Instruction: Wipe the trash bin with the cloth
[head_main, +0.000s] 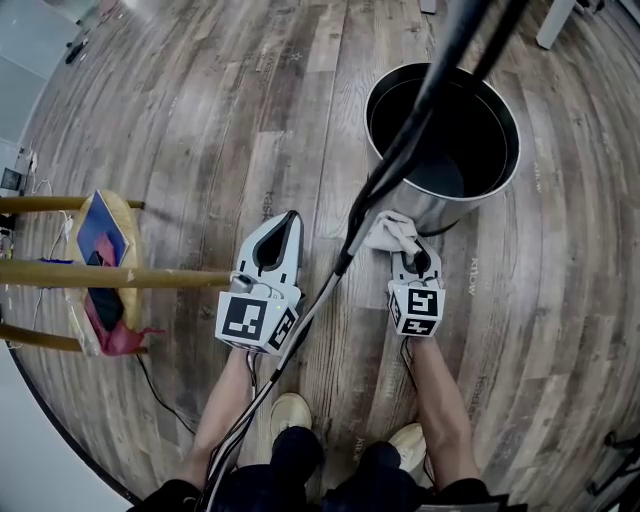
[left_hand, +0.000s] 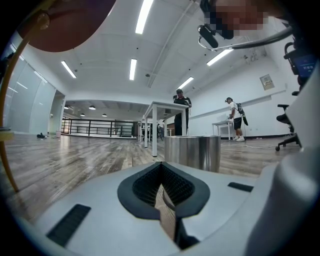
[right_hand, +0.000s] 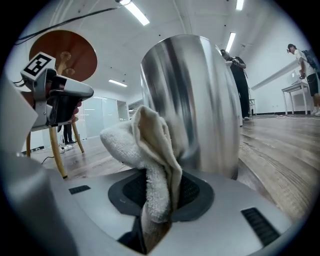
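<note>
At far left a wooden stool (head_main: 110, 275) stands on the plank floor (head_main: 200, 120), well apart from the trash bin.

Your left gripper (head_main: 289, 222) hovers low over the boards just right of the stool, pointing away from you. In the left gripper view its jaws are drawn in to a narrow slit with nothing between them; only a sliver of floor shows through the gap. That view looks past the jaws to the steel trash bin (left_hand: 192, 150) standing upright, with a white table (left_hand: 160, 107) and two people (left_hand: 181, 107) far behind it.

Black cables (head_main: 400, 150) run diagonally across the head view, between your two grippers and over the bin's rim.

Your right gripper (head_main: 415, 255) is held low near the foot of the bin. In the right gripper view its jaws are clamped on the cloth (right_hand: 150, 150), a pale terry rag. The rag is pinched in a fold between the pads and bunches up above them. From above, the cloth (head_main: 392, 232) sits at the gripper's tip, beside the lower outer wall of the bin. Whether it presses the metal or stops just short cannot be told.

The trash bin (head_main: 500, 100), round and open-topped with a dark inside, stands upright on the floor at right of centre, ahead of your right gripper. Its brushed wall (right_hand: 195, 100) fills the middle of the right gripper view directly behind the cloth.
</note>
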